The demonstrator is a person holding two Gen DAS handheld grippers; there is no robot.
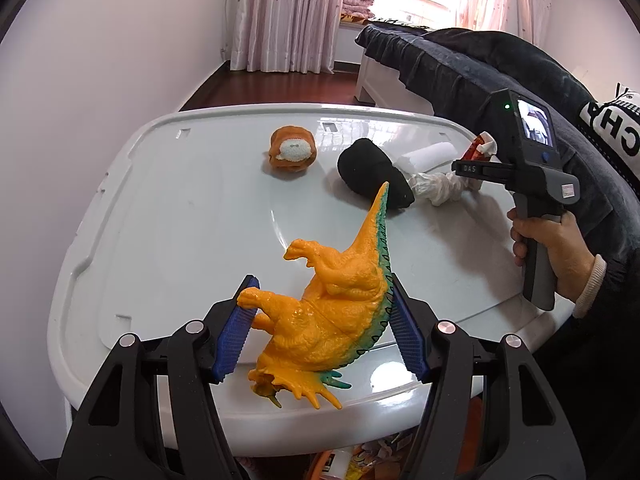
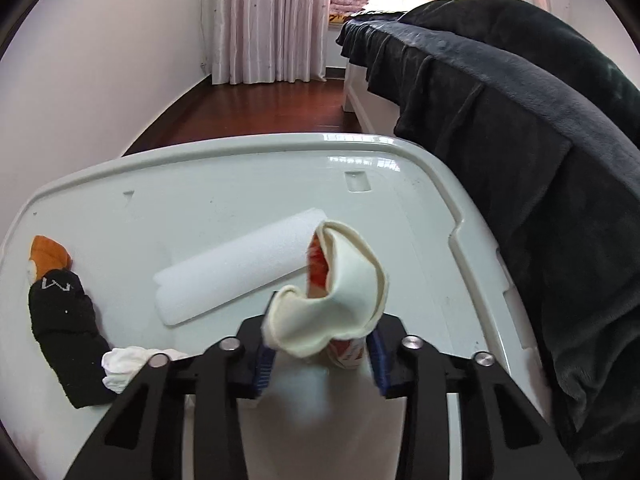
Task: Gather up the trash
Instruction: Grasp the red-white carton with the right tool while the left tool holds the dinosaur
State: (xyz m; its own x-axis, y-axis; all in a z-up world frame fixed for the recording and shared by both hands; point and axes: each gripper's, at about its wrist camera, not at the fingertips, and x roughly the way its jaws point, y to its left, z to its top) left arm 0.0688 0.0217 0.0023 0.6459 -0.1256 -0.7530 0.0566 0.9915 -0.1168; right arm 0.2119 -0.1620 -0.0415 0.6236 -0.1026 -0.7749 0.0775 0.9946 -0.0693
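- Jaws of the left gripper (image 1: 320,332) stand clamped on the dinosaur (image 1: 328,304), blue pads against its flanks, holding it over the near edge of the table (image 1: 160,208).
- Dinosaur looks like stiff, glossy plastic: light, probably a bit slippery, best held across the thick body as it is now, not by the thin tail.
- Right gripper (image 2: 320,364) has its jaws close together around the cup (image 2: 340,304), a crumpled red-and-cream paper cup at the table's right side; whether the pads press it already is hard to tell, though it appears caught between them.
- Cup should handle as very light and soft: it will likely crush further under a firm squeeze, so a gentle hold low on the body seems wisest.
- Tissue (image 2: 124,364) lies wadded just left of the right gripper, touching the black sock (image 2: 64,328); both look soft and light.
- Foam roll (image 2: 236,268) lies behind the cup.
- Farthest, the orange sock (image 1: 292,154) sits apart near the table's far side.
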